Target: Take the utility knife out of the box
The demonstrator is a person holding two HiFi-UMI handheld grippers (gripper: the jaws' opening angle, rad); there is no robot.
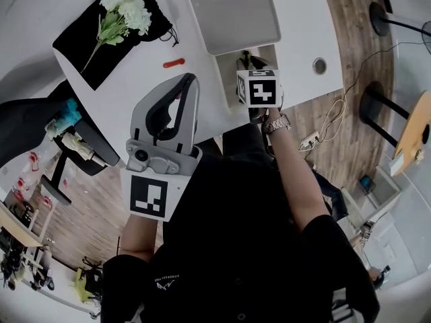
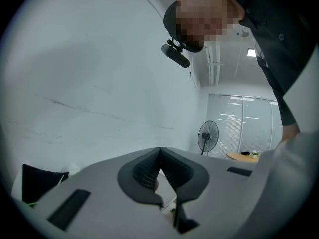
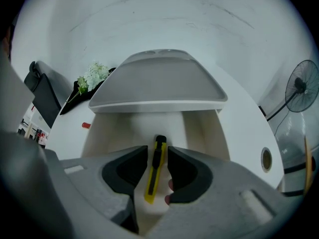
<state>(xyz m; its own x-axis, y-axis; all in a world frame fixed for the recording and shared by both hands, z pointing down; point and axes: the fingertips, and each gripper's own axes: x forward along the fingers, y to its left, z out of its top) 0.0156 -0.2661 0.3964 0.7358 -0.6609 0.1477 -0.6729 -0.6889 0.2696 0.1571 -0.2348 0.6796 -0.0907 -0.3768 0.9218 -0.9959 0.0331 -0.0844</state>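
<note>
Hovering left gripper [image 1: 190, 81]: I am holding it high, nearest the head camera [image 2: 175, 55] and left of the box [image 1: 225, 79], pointing at a bare wall. Its pads are meeting at the tips and clasping nothing.
Left marker cube [image 1: 148, 197]: it is facing the head camera, just above the left forearm.
Right wrist: a metal watch [image 1: 277, 123] is sitting on it, just behind the right marker cube [image 1: 259, 87].
Right gripper [image 3: 158, 152]: I am reaching it down into the open box. Its jaws are standing slightly apart, one on each side of the utility knife [image 3: 155, 169]. A strip of box floor is showing between the left pad and the handle, so nothing is being squeezed.
Utility knife: yellow with a black slider, it is lying on the box floor, running lengthwise between the right jaws with its black end pointing away from me.
Box: white and open, it is sitting on the white table [image 1: 303, 25], toward the near edge.
Lid [image 3: 157, 83]: it is resting just beyond the box, right at its far end.
Small red object [image 1: 174, 63]: it is lying on the table left of the box, apart from it.
Cable hole [image 1: 319, 65]: it is showing in the tabletop right of the box.
Black cloth [image 1: 74, 46]: it is lying at the table's far left, with white artificial flowers [image 1: 124, 9] on it.
Fan [image 3: 301, 86]: it is standing beyond the table's right side.
</note>
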